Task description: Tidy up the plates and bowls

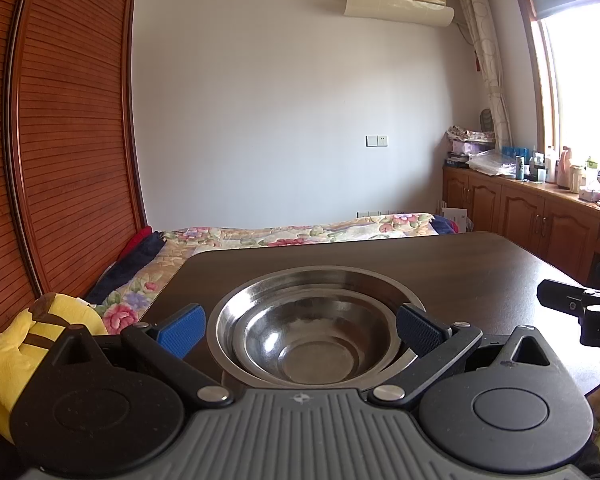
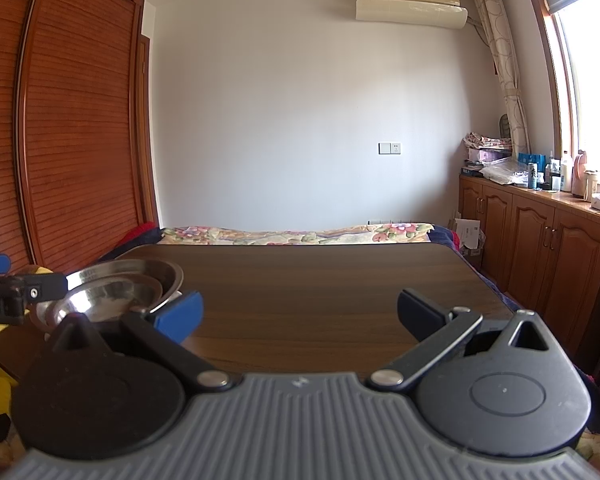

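A stack of steel bowls (image 1: 312, 320) sits on the dark wooden table (image 1: 440, 264), a smaller bowl nested in a wider one. My left gripper (image 1: 300, 330) is open, its blue fingers (image 1: 182, 330) standing on either side of the stack without touching it. In the right wrist view the same bowls (image 2: 124, 288) lie at the table's left end. My right gripper (image 2: 300, 316) is open over bare table (image 2: 320, 280), holding nothing. The left gripper's body (image 2: 4, 292) shows at the left edge, and the right gripper's body (image 1: 584, 312) at the right edge of the left wrist view.
A yellow plush toy (image 1: 40, 336) lies left of the table on a floral bedspread (image 1: 280, 234). A slatted wooden wardrobe (image 1: 68, 140) stands on the left. Wooden cabinets (image 2: 540, 236) with bottles on top run under the window on the right.
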A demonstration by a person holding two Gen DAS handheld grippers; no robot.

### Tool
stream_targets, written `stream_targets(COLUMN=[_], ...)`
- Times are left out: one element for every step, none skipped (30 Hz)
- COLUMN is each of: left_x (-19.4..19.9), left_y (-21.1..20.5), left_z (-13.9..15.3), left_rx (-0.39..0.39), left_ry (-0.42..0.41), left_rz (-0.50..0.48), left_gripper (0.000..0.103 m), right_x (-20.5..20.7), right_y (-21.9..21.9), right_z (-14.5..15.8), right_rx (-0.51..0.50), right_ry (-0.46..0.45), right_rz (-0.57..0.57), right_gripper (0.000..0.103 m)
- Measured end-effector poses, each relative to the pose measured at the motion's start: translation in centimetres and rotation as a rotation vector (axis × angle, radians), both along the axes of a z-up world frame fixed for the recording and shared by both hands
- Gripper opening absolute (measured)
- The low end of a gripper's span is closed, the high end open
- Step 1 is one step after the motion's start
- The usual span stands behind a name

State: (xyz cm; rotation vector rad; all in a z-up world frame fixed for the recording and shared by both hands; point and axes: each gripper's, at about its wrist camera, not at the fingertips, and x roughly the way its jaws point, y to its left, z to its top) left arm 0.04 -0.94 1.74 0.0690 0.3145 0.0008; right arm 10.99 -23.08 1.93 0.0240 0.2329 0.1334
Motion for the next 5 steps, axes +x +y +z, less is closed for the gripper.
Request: stream_targets(left_x=[0.00, 0.00, 0.01, 0.01, 0.01], left_y=[-0.01, -0.01, -0.01, -0.01, -0.01], left_z=[0.00, 0.00, 0.00, 0.00, 0.00], left_rx=[0.000, 0.001, 0.001, 0.001, 0.001], left_ry=[-0.001, -0.001, 0.000, 0.000, 0.001], left_rz=[0.000, 0.001, 0.000, 0.000, 0.000], left_gripper=[0.103, 0.103, 0.103, 0.103, 0.103], right_x=[0.01, 0.01, 0.01, 0.02, 0.04], right_y=[-0.01, 0.02, 0.06, 0.04, 0.02], right_z=[-0.02, -0.04, -0.08, -0.07, -0.09], right_rx=[0.000, 0.000, -0.001, 0.001, 0.003], right_ry=[0.001, 0.001, 0.001, 0.003, 0.005], right_rz=[0.001, 0.001, 0.001, 0.001, 0.002], right_gripper=[0.103, 0.103, 0.103, 0.103, 0.103])
